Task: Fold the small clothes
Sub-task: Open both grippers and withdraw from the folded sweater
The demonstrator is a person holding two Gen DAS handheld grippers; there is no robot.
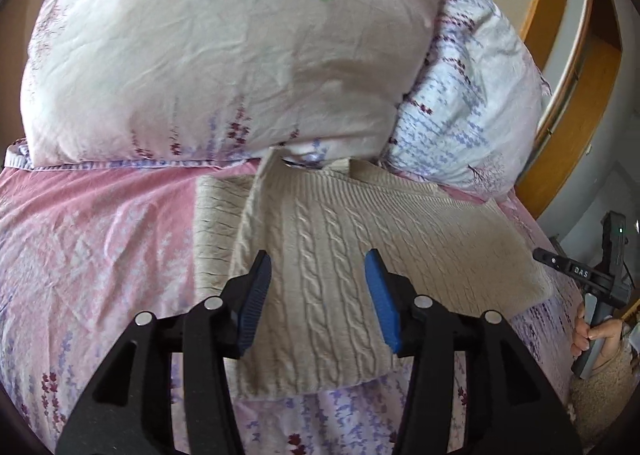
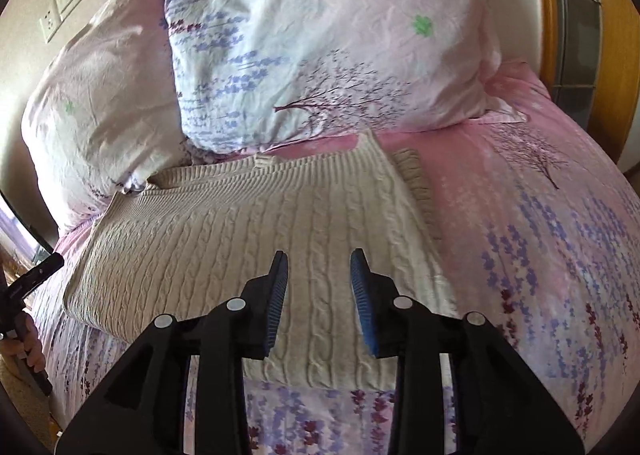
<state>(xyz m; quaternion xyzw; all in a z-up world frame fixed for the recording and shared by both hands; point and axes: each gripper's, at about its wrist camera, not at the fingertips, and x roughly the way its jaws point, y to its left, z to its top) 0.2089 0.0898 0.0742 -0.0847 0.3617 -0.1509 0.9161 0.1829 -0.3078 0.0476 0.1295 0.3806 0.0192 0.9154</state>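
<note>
A cream knitted sweater [image 1: 340, 239] lies flat on a pink bedcover [image 1: 100, 239] with purple and dark red flowers. The sweater is the thing to look from. It has rope-like cable lines running down it and it is folded into a neat block, with one side flap laid over the middle. A ribbed edge of it peeks out at one side.

Just past the far edge of the sweater sit two big pillows. One is a pale pink pillow [image 1: 224, 55] with small green and blue flowers. The other is a light blue pillow [image 1: 468, 95] with purple flowers and little trees, and it leans against the pink one. The top of the sweater touches the bottoms of the pillows.

The left gripper [image 1: 318, 295] hangs above the near part of the sweater. Its two blue pads stand partly apart, with only air between them. It holds nothing.

The right gripper [image 2: 319, 299] also hangs above the near part of the sweater. Its blue pads are a little apart, a smaller gap than the left one. It holds nothing too.

Off the right side of the sweater, in the left wrist view, a hand [image 1: 596, 335] grips the handle of the other tool. A wooden frame [image 1: 552, 23] curves behind the pillows. On the wall past the pillows is a white switch plate [image 2: 60, 7].
</note>
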